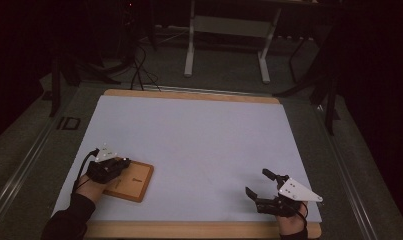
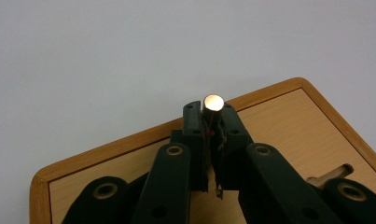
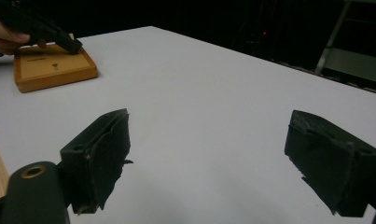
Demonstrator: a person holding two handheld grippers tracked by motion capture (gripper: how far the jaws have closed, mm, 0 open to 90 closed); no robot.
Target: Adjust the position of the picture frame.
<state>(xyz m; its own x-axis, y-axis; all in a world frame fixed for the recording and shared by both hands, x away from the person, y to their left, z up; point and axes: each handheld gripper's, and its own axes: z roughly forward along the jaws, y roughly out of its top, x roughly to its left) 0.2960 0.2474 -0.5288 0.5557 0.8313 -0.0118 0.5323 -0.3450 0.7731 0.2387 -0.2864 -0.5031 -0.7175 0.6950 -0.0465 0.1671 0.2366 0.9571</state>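
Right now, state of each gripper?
Left gripper: shut on a small peg, over the wooden tray.
Right gripper: open, holding nothing, over the white mat.

Both handheld grippers are matte black. The left gripper (image 1: 120,164) carries a grey three-cornered plate dotted with small marks, and a black cable loops back from it. The right gripper (image 1: 261,183) bears a similar pale plate. Its fingers (image 3: 101,154) are blocky pads with rough, worn edges. Brass-coloured rivets sit in the linkage arms. A dark sleeve (image 1: 69,220) covers the person's left forearm.
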